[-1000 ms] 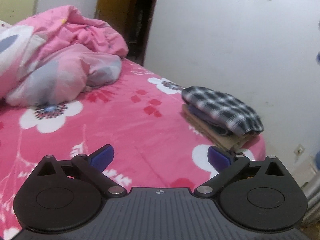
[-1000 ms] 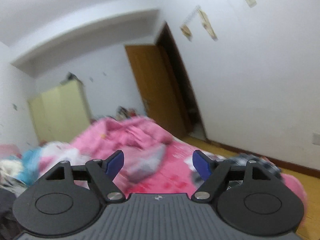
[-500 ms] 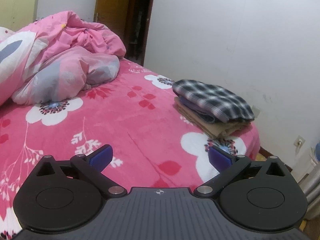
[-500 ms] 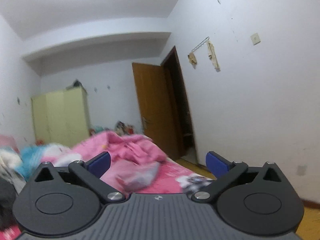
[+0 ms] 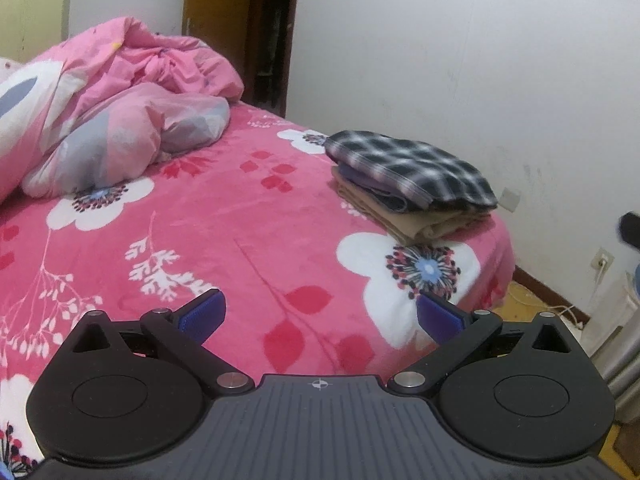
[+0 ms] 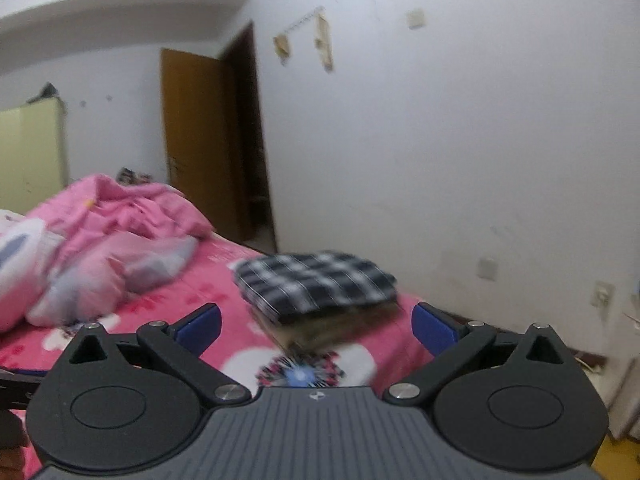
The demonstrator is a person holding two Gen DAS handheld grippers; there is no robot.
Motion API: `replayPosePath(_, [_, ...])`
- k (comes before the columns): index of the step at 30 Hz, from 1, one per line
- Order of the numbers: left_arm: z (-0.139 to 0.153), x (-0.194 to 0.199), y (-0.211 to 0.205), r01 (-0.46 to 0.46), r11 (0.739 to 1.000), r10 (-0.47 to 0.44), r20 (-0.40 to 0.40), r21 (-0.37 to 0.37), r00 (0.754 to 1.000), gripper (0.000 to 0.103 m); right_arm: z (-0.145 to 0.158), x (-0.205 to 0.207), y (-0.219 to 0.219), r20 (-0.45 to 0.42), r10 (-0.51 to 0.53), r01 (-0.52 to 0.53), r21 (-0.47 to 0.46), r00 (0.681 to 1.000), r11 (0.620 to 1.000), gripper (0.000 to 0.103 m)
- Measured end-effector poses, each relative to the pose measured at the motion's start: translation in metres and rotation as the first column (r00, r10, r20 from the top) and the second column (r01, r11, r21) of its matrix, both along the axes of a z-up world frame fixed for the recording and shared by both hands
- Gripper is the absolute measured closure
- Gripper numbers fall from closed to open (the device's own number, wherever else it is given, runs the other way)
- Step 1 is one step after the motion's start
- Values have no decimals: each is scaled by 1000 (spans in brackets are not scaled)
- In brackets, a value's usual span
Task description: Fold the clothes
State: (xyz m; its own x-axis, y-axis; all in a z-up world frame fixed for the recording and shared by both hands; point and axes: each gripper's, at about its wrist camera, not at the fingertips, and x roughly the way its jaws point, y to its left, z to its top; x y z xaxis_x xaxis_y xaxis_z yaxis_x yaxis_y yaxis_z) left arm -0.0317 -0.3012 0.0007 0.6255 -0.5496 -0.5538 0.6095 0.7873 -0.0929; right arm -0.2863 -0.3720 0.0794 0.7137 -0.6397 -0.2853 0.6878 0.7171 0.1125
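Left gripper [image 5: 318,314] and right gripper [image 6: 316,322] alike, black teardrop-shaped side plates, blue finger pads [image 5: 202,314], silver pivot screws [image 5: 231,379], ribbed grey central body [image 5: 320,428], small crosshair mark

Folded clothes stack [image 5: 412,184], plaid shirt [image 5: 408,164] topmost, near bed [image 5: 240,220] corner.

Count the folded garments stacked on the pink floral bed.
3 visible, all in one stack near the bed's far right edge: the black-and-white plaid garment on top, a purple-grey folded garment beneath it, and a tan folded garment at the bottom. Thinner layers may be hidden.
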Motion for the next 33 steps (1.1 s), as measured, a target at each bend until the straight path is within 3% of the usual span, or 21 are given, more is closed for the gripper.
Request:
replayPosePath(5, [-7,-16,-13,6,999,-7,23,41,1000,0,-15,10,3,-58,-34,36,36,998,999,0])
replayPosePath(10, [-14,-21,-18,4,999,-3,-23,46,1000,0,-27,10,9,-121,-67,70,24,990,997,0])
replayPosePath(14, [-15,-25,-21,-5,998,5,-4,60,1000,0,-30,12,11,-163,-85,87,8,983,996,0])
replayPosePath(33, [-15,-28,-22,7,997,-8,8,76,1000,0,-35,21,21,-215,-65,67,1,974,998,0])
